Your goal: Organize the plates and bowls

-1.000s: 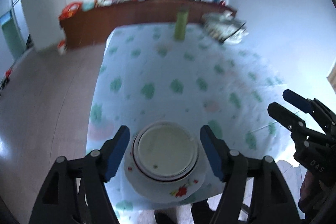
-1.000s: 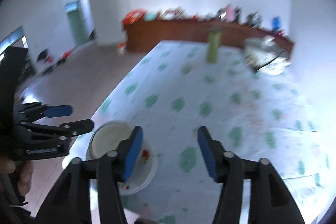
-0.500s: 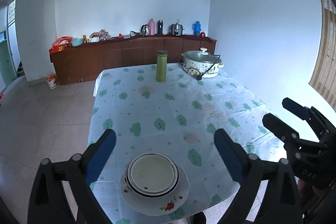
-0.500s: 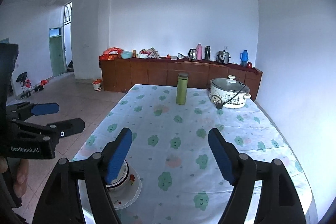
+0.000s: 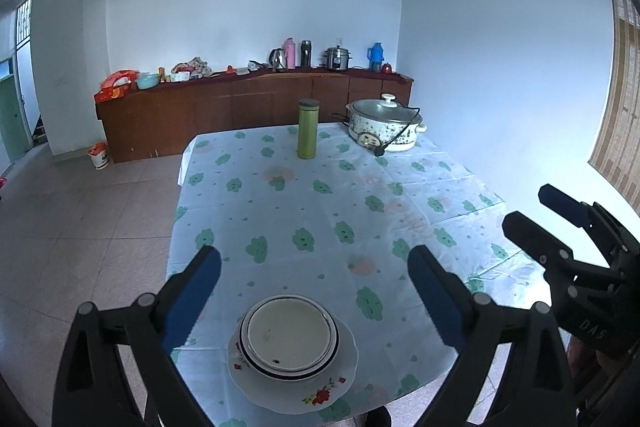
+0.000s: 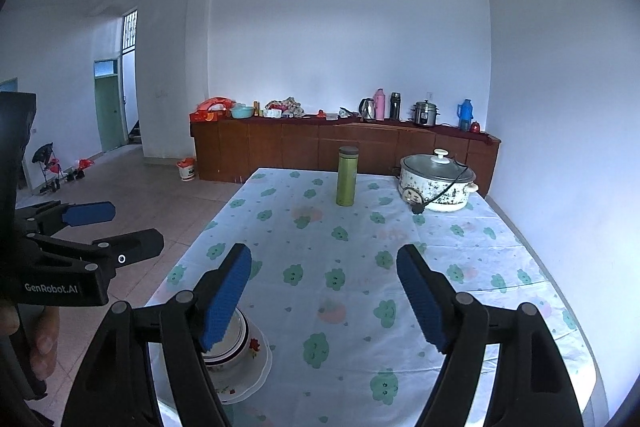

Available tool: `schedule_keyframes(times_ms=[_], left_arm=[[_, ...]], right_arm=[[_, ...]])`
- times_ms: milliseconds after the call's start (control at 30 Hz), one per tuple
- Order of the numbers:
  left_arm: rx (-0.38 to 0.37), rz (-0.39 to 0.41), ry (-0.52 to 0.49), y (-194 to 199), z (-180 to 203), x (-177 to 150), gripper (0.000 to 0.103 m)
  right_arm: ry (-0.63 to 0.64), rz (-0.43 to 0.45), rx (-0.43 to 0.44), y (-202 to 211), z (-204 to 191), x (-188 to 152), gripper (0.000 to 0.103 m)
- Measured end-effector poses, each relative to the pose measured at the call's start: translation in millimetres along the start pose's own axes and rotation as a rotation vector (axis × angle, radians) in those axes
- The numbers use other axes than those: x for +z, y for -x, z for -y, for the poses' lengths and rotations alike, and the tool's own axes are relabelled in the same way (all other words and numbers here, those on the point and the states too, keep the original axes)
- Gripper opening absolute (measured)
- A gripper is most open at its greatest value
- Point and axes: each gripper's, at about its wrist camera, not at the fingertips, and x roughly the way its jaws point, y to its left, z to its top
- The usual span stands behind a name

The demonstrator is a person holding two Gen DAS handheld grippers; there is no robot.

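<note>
Two pieces of crockery are stacked at the near edge of the table (image 5: 280, 219): a dark-rimmed white bowl (image 5: 289, 335) is set inside a scalloped plate (image 5: 320, 387) printed with red flowers. In the left wrist view the stack is seen at the lower centre of the frame, below and between the fingers of the left gripper (image 5: 314, 291), whose jaws are spread wide with nothing held between them. The right gripper (image 6: 324, 301) is likewise held open and empty; in its view the bowl and plate appear at the lower left, partly hidden behind its left blue pad (image 6: 226, 301). Each gripper is also caught at the edge of the other's frame. Toward the upper centre of both frames a green flask (image 5: 307, 129) is stood upright on the cloud-patterned tablecloth (image 6: 360, 267), and to its right a lidded cooking pot (image 5: 386, 125) is placed with a black cord draped over it. A brown sideboard (image 6: 340, 147) is lined with flasks and a kettle along the far wall.
</note>
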Motion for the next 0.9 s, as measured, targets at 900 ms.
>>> schedule_keyframes(times_ms=[900], left_arm=[[-0.003,0.025,-0.008,-3,8,10,0.096]], right_arm=[[-0.017,0.018,-0.007,2,14,4,0.077]])
